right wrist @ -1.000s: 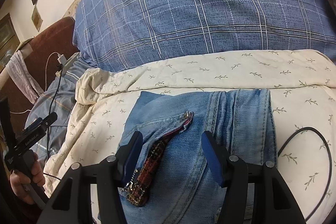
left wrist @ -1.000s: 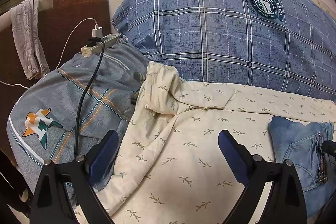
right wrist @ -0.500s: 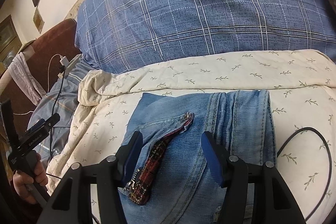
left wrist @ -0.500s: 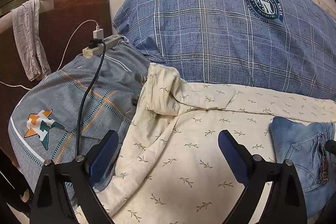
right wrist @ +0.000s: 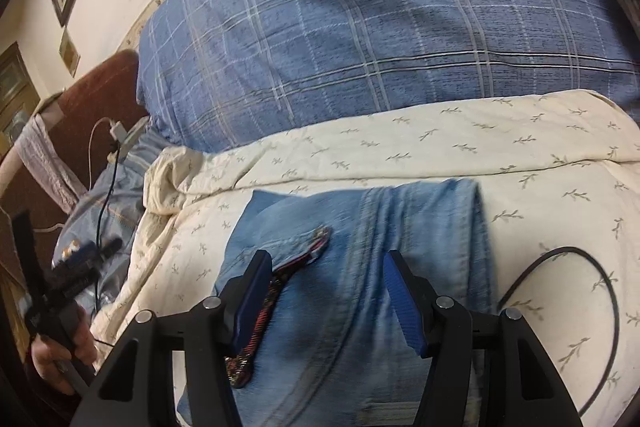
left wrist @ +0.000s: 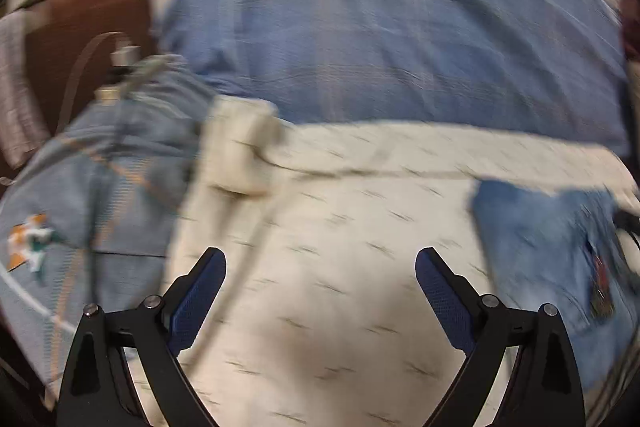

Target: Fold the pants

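Left gripper (left wrist: 320,283) swung toward jeans (right wrist: 360,279), view blurred; jaws spread, empty. Jeans on cream bedspread (right wrist: 520,163), off its right. Right gripper (right wrist: 326,287) nearer, spread, over jeans, holding nothing.

Your pants (right wrist: 360,259) are light blue denim jeans, lying folded into a compact bundle on a cream sheet printed with small sprigs. In your right wrist view they sit near and central, a doubled edge with stitched seams running along their right side. A pocket on the left half gapes open, showing a red and dark plaid lining that curls outward. In your left wrist view, badly blurred, the same jeans (left wrist: 540,247) lie at the near right.
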### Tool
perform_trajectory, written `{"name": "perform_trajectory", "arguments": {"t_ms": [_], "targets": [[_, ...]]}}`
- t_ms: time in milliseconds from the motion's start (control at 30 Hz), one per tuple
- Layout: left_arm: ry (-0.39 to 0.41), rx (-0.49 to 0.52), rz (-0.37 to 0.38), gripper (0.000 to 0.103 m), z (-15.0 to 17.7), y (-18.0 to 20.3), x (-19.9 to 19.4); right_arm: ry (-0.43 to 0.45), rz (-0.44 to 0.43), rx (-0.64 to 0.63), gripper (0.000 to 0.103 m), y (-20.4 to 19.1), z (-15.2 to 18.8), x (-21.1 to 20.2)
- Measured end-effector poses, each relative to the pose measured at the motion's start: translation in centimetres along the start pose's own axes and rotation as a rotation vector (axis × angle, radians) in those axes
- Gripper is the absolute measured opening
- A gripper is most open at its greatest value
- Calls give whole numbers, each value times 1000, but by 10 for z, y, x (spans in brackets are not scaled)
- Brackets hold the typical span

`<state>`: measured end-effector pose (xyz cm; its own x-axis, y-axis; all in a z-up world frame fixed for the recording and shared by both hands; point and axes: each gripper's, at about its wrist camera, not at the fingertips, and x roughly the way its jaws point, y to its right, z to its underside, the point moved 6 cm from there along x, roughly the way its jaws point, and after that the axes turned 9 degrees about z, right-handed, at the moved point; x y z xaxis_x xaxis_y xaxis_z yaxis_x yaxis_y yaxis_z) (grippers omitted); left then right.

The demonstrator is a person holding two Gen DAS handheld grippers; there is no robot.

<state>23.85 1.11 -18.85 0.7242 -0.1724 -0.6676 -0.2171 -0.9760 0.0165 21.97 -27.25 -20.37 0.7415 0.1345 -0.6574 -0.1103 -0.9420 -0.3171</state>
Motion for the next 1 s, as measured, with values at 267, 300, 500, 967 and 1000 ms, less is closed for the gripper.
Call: {"name": "perform_trajectory", "arguments": {"t_ms": [267,300,500,967,1000], "targets": [[-110,22,244,96,13,62,25,-10,-33,194,71,61,-15,-3],[-114,16,253,96,12,65,27,-27,-33,203,72,66,-15,1],[-162,-28,376,96,13,84,43,-162,-34,310,72,101,-5,30],[-270,-82,621,96,28,108,67,-344,-291,244,77,71,23,43],[-278,-89,633,96,28,107,69,-365,-313,248,77,69,27,43]]}}
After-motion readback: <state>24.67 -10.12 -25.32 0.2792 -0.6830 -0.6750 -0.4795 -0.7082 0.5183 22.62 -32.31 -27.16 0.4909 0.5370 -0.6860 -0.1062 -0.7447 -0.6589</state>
